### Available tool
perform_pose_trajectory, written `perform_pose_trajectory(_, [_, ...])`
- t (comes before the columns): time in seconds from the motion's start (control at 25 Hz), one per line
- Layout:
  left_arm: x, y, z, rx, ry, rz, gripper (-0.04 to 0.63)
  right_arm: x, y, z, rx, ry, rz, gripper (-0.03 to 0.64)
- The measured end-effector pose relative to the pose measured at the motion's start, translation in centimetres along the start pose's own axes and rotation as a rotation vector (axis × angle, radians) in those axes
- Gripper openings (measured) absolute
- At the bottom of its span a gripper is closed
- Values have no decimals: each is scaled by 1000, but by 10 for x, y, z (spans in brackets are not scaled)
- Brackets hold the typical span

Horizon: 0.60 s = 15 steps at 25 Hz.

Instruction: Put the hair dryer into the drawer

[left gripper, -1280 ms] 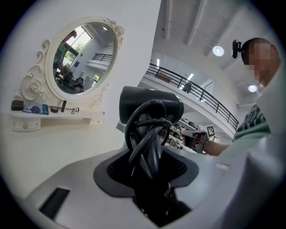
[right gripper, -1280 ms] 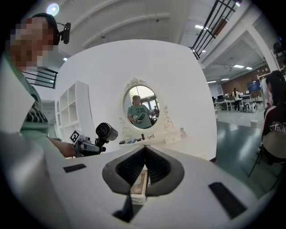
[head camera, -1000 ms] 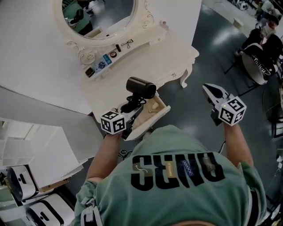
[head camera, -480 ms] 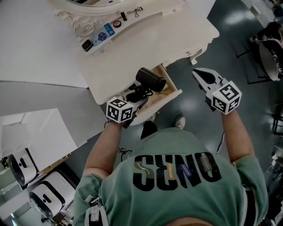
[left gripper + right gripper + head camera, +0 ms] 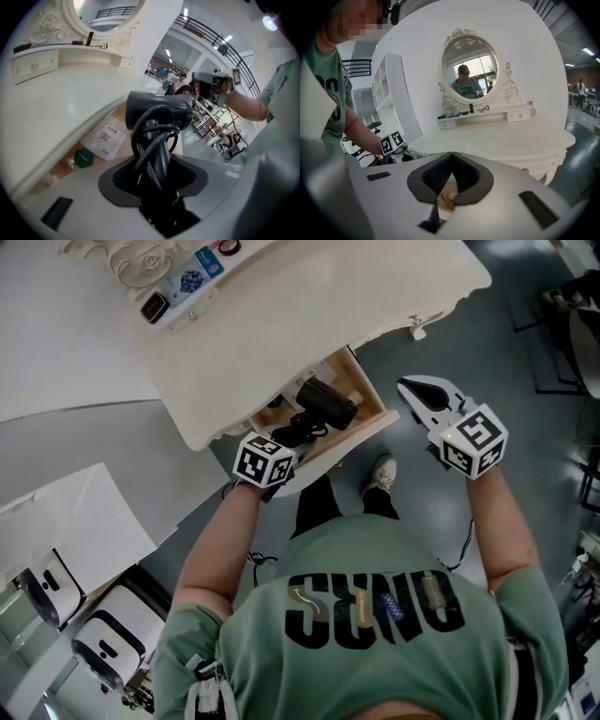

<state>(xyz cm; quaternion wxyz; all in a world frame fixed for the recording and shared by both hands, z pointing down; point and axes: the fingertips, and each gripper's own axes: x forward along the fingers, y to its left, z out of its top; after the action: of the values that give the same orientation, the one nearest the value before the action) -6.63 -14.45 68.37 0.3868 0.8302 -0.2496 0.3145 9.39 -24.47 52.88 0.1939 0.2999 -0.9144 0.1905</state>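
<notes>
Clamping the hair dryer (image 5: 326,401) in my left gripper (image 5: 292,434) over the upper-centre drawer (image 5: 373,424), right gripper (image 5: 417,395) closed and empty, I must lower, then release.

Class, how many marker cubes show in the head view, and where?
2. One marker cube is at the open drawer's front, by the hair dryer; the other hangs right of the drawer, over the floor.

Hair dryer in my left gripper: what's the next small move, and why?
Probably lower the left gripper a little: the hair dryer, clamped by its cord-wrapped handle, sits over the open drawer but does not appear to rest on its floor yet.
</notes>
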Motion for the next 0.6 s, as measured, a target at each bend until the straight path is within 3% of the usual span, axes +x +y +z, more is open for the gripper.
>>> perform_pose_trajectory(0.2, [26,17,-11,-44,65,25,187,11,-9,-21,44,10,-5,-6])
perform_pose_trajectory(0.6, [61,41,-9,-140,69,88,187,18,-18,-41,85,17,-5,-6])
